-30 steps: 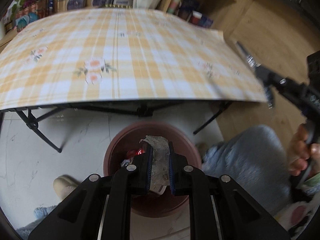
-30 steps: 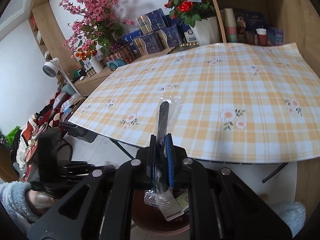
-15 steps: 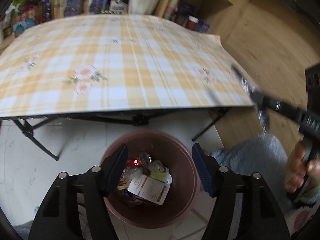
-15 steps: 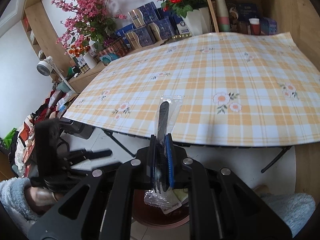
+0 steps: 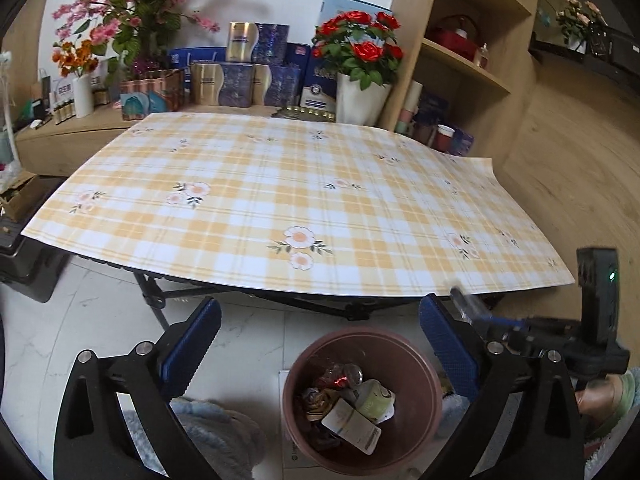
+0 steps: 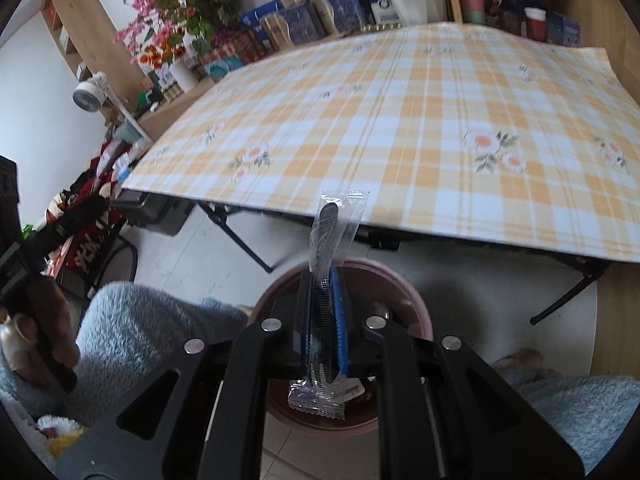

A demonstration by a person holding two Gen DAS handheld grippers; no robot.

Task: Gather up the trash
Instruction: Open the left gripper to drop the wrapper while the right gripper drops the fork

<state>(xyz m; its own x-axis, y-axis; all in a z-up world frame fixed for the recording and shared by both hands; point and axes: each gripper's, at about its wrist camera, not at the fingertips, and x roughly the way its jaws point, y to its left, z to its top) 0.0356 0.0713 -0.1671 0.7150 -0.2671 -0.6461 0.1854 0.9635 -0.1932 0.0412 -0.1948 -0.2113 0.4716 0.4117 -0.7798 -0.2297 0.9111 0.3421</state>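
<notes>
A brown round bin (image 5: 420, 364) stands on the white floor in front of the table and holds several pieces of trash, among them a crumpled wrapper (image 5: 352, 426) and a pale cup (image 5: 376, 398). My left gripper (image 5: 320, 344) is wide open and empty above the bin. My right gripper (image 6: 323, 308) is shut on a clear plastic packet with a dark utensil inside (image 6: 334, 224), held upright over the bin (image 6: 416, 308). The right gripper also shows at the right edge of the left wrist view (image 5: 480, 316).
A folding table with a yellow plaid floral cloth (image 5: 280, 200) stands just beyond the bin. Flower pots, boxes and wooden shelves (image 5: 460, 60) line the wall behind. The person's blue fleece knees (image 6: 132, 328) flank the bin.
My left gripper opened and dropped the crumpled wrapper into the bin, then lifted and tilted up. My right gripper moved over the bin with the packet still held.
</notes>
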